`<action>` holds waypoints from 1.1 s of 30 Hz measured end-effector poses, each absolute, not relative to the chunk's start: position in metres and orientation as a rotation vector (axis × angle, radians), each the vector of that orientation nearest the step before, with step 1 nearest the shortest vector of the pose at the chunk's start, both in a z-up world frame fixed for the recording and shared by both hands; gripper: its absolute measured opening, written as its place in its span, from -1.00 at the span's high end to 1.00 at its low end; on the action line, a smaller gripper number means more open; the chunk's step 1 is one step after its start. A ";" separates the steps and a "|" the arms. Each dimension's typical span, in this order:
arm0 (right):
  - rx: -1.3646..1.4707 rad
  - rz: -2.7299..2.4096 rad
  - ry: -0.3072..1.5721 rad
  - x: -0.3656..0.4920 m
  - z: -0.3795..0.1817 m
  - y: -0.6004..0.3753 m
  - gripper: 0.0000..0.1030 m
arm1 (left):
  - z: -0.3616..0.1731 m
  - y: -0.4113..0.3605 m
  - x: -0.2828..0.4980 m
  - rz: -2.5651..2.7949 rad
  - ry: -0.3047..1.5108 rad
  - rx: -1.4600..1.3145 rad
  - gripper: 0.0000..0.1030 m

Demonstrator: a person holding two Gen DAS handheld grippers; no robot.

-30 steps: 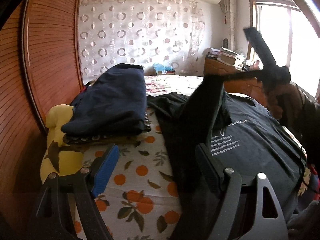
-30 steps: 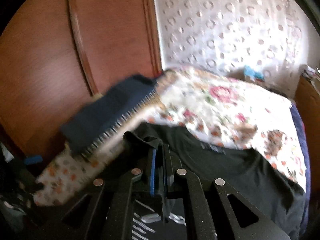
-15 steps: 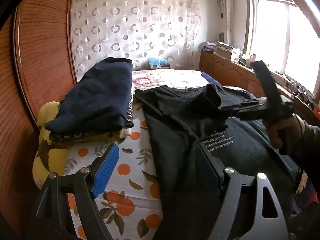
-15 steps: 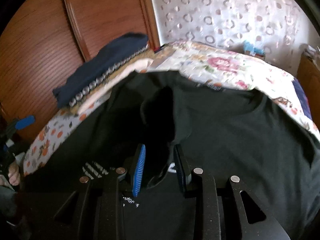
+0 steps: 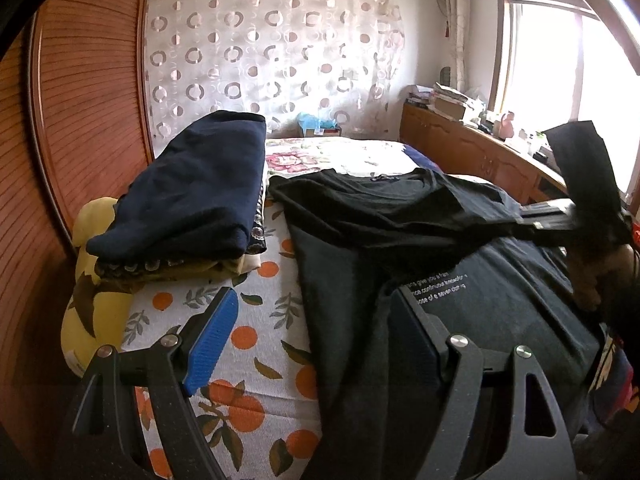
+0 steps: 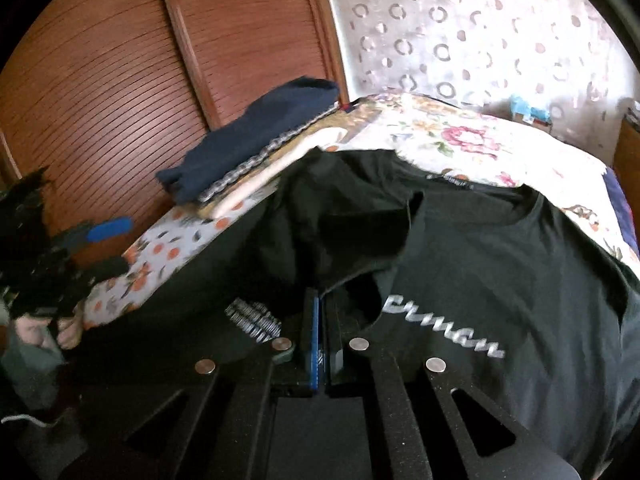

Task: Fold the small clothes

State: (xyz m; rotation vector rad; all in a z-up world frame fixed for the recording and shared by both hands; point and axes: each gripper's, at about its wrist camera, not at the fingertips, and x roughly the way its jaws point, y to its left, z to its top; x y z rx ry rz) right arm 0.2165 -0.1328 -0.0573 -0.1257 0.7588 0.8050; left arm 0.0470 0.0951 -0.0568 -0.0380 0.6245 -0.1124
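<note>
My right claw [image 6: 320, 332] is pinched tight on a fold of the black tee [image 6: 500, 280], right at my fingertips, with the cloth trailing off toward 12 o'clock. The tee lies flat on the bed [image 5: 240, 340], long axis running from me up to the collar at 12, printed side up.

My left claw [image 5: 308, 332] is gaping wide with nothing between the pads. One finger hangs over the orange-print sheet and the other over the tee's left edge at 1 o'clock, so left is the closer one for that side.

The right view shows the pinch and the sleeve bunched ahead of it. The left view can't see that, but it shows the tee's left edge and, further out at 11, the folded pile [image 5: 192, 192] with the navy piece on top.
</note>
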 end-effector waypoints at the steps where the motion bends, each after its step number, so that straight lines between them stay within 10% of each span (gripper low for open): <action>1: -0.135 0.811 0.766 0.211 -0.060 -0.133 0.99 | -0.057 0.095 0.047 -0.114 0.624 -0.037 -0.54; 17: -0.126 0.693 0.760 0.251 -0.082 -0.157 0.34 | -0.056 0.076 0.086 -0.139 0.654 0.011 -0.54; 26: -0.135 0.724 0.882 0.313 -0.112 -0.114 0.36 | -0.080 0.062 0.108 -0.157 0.740 0.015 -0.54; 29: -0.166 0.756 0.893 0.323 -0.106 -0.111 0.87 | -0.087 0.059 0.113 -0.155 0.774 0.018 -0.54; 33: -0.204 0.765 0.817 0.330 -0.081 -0.121 0.96 | -0.089 0.059 0.115 -0.147 0.793 0.014 -0.54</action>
